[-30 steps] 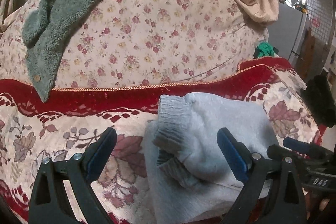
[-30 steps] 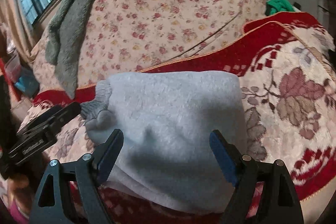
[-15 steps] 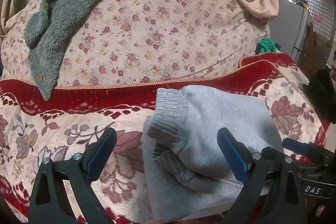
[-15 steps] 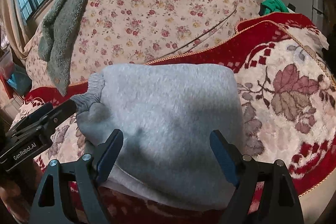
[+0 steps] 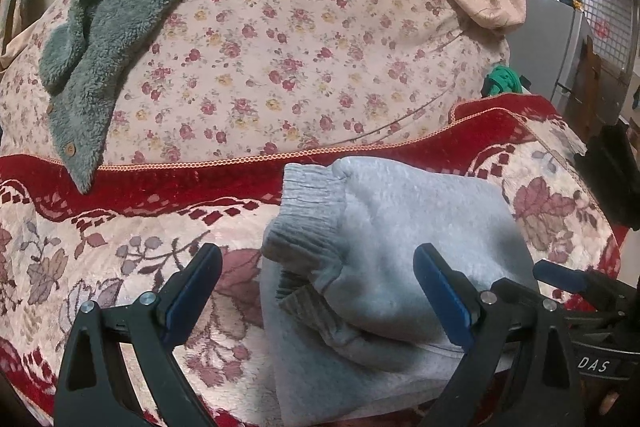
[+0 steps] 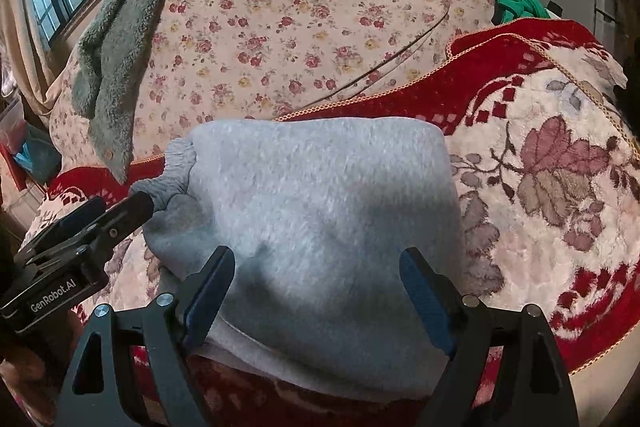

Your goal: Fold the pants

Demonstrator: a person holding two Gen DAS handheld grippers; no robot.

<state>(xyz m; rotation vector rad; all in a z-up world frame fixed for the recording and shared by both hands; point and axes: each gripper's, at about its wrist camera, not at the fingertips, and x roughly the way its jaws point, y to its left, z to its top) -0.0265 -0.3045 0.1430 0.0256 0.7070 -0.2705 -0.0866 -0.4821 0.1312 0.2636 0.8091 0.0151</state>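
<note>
On the blanket: grey pants (image 6: 320, 211) lie folded in a thick bundle on the red-and-cream blanket (image 6: 560, 195), ribbed cuffs (image 5: 308, 215) at the left
Hidden: bundle's near edge sits behind the gripper frames – lower layers hard to make out
Left gripper (image 5: 320, 291): jaws wide apart, holding nothing, over the cuff end
Right gripper (image 6: 316, 291): jaws wide, empty, over the bundle
Open room: bare blanket left and right – floral cushion (image 5: 300, 59) and green fleece (image 5: 120, 27) behind
</note>
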